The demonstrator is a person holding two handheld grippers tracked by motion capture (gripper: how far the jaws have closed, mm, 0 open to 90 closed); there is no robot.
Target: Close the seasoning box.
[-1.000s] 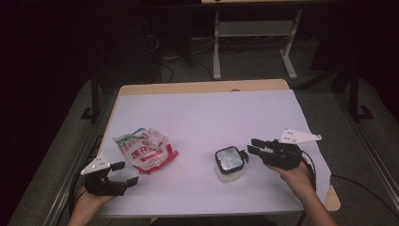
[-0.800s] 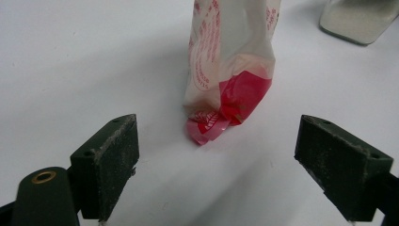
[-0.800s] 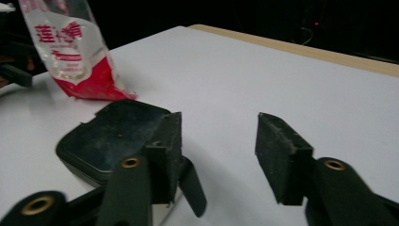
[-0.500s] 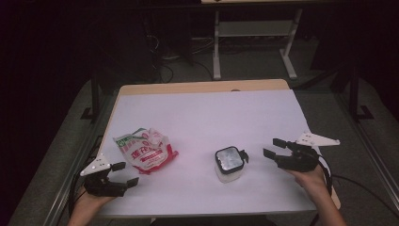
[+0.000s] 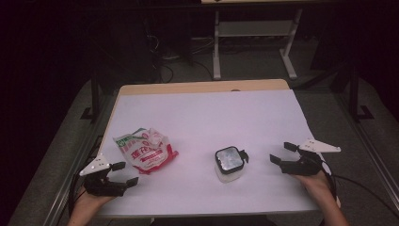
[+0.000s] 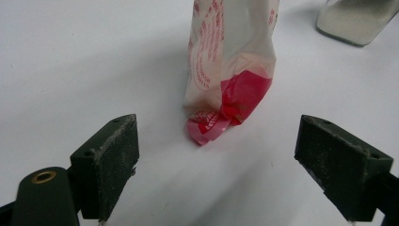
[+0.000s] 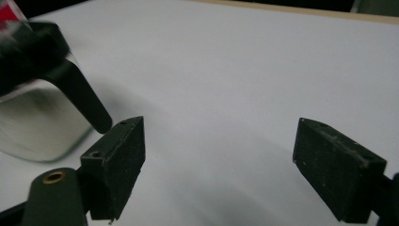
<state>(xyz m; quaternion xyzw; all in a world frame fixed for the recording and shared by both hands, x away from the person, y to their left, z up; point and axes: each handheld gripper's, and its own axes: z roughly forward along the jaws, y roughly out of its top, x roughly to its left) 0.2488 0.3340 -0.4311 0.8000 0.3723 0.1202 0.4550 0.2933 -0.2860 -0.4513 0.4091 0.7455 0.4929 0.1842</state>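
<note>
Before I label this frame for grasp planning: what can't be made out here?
- Snack bag: print too small in the high view; top cut off by the left gripper view's edge.
- Lidded container: contents hidden under its lid; blurred and cut off at the right gripper view's left edge.
- Table: near edge hidden by forearms.

Matt white sheet over the desk [image 5: 202, 113], pale wood at its far edge. Glossy, crinkled thin plastic on the red-and-white bag [image 5: 145, 151]. Clear smooth plastic on the container [image 5: 229, 165], glossy black lid. Matt black, scuffed pads [image 6: 110, 160] on the left tool [image 5: 126, 173].
</note>
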